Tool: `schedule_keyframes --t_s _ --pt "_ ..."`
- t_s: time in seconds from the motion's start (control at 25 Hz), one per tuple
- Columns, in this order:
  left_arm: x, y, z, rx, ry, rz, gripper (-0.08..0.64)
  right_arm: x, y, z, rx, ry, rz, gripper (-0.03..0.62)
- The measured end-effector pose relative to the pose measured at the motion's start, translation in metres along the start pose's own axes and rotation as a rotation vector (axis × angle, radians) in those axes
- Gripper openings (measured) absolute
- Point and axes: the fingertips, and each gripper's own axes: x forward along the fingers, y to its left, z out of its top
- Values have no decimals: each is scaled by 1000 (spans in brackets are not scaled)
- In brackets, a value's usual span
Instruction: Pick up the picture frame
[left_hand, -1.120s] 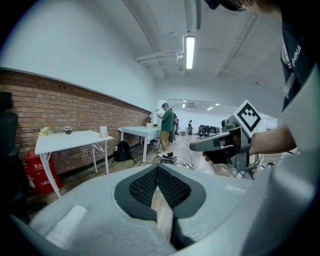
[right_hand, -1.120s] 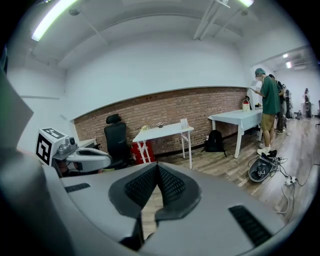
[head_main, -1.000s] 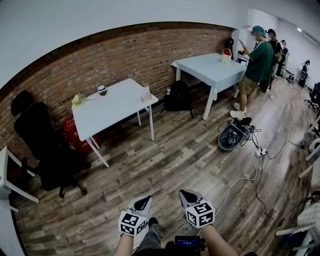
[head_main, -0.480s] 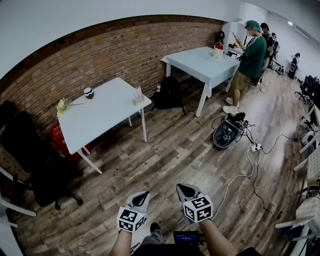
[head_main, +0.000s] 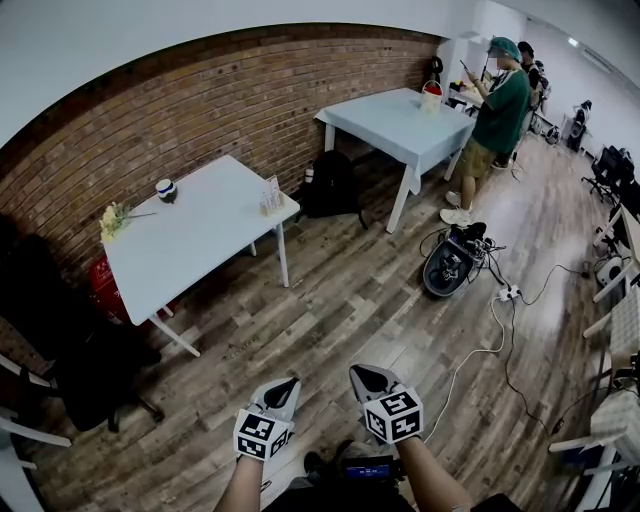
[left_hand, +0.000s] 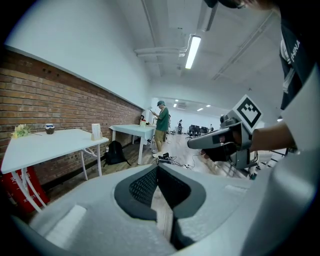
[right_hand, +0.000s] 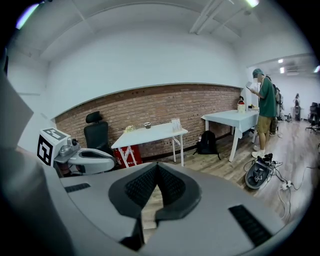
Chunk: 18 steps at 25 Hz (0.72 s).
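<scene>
Both claws are clenched shut with nothing in them. The left gripper (head_main: 284, 384) and right gripper (head_main: 361, 374) hang side by side, well short of the white table (head_main: 190, 245). The picture frame (head_main: 271, 195) stands upright on that table, at its right-hand edge near the corner. 1 dark cup (head_main: 166, 189) and some flowers (head_main: 113, 218) sit along the table's far side. A black backpack (head_main: 325, 186) rests just past the table's right end.

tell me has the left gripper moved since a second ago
Yes, the left gripper has moved forward, toward the nearer white table.
</scene>
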Motion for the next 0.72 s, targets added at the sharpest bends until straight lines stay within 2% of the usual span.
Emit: schedule_keyframes --t_s 0.4,0.72 --pt "55 40 0 -16 38 17 11 64 -38 18 8 21 38 6" --pt "127 91 42 -12 43 73 11 131 -93 73 -9 9 98 6"
